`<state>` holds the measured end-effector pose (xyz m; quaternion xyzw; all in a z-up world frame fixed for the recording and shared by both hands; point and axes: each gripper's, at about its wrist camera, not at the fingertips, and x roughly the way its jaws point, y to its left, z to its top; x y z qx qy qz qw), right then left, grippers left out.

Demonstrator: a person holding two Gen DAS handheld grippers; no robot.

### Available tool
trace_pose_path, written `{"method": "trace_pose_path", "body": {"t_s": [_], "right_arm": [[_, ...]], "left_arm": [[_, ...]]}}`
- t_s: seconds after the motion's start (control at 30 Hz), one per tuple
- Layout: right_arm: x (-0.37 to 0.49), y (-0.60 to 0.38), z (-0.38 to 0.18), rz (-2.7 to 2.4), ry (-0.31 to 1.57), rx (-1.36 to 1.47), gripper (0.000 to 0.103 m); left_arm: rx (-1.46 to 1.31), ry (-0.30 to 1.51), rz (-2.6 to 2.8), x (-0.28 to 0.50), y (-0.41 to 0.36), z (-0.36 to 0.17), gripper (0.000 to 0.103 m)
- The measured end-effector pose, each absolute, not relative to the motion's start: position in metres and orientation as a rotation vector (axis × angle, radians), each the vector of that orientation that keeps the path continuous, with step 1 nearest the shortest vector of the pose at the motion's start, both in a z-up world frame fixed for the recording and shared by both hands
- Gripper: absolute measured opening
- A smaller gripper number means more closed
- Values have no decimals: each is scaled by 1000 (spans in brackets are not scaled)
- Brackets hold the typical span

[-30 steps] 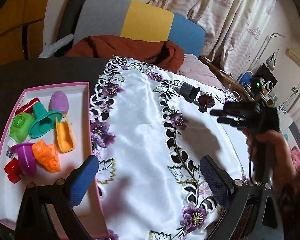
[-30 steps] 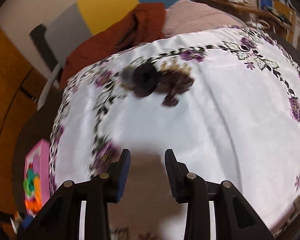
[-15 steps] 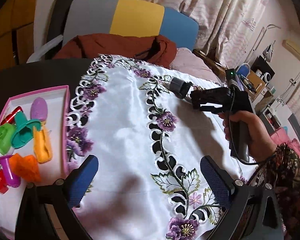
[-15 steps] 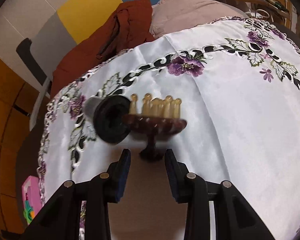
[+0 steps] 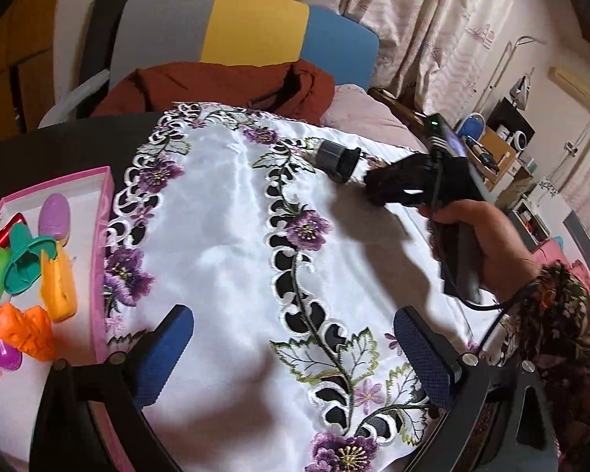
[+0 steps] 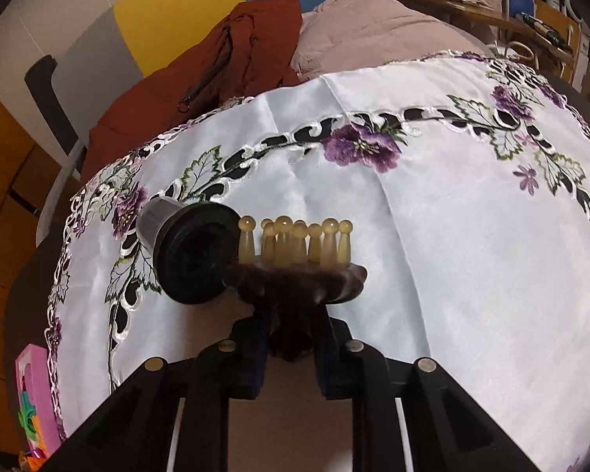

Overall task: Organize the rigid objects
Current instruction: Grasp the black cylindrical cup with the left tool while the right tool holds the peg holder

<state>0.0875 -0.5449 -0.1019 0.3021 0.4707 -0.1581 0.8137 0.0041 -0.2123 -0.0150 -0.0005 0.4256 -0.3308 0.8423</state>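
Observation:
A dark brown wooden massager (image 6: 295, 275) with several pale pegs stands on the white embroidered cloth (image 6: 432, 236). My right gripper (image 6: 293, 338) is shut on its short stem, below the disc. A black and grey cylinder (image 6: 192, 251) lies on its side, touching the massager's left edge. In the left wrist view that cylinder (image 5: 336, 157) lies at the far side of the cloth, with the right gripper (image 5: 373, 190) beside it in a person's hand (image 5: 480, 244). My left gripper (image 5: 299, 354) is open over the near cloth, nothing between its blue pads.
A pink tray (image 5: 102, 236) at the left holds several coloured plastic toys (image 5: 55, 279). A rust jacket (image 5: 216, 86) lies over a grey, yellow and blue chair (image 5: 251, 27) behind the table. Shelves with clutter (image 5: 503, 145) stand at the right.
My right gripper came down to the massager and closed on its stem. In the left wrist view the tray has slid towards the left edge.

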Motion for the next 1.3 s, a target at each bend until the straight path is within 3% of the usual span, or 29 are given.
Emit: {"method": "trace_pose_path", "body": {"t_s": [0.33, 0.57, 1.3], "right_arm": [[41, -576, -78, -336, 899, 854, 13], [32, -579, -69, -412, 896, 791, 13], [29, -590, -110, -454, 1045, 917, 13]], "left_arm": [[-9, 903, -687, 4, -212, -14, 103], [-5, 922, -710, 13, -233, -13, 103], [256, 940, -696, 157, -439, -42, 103]]}}
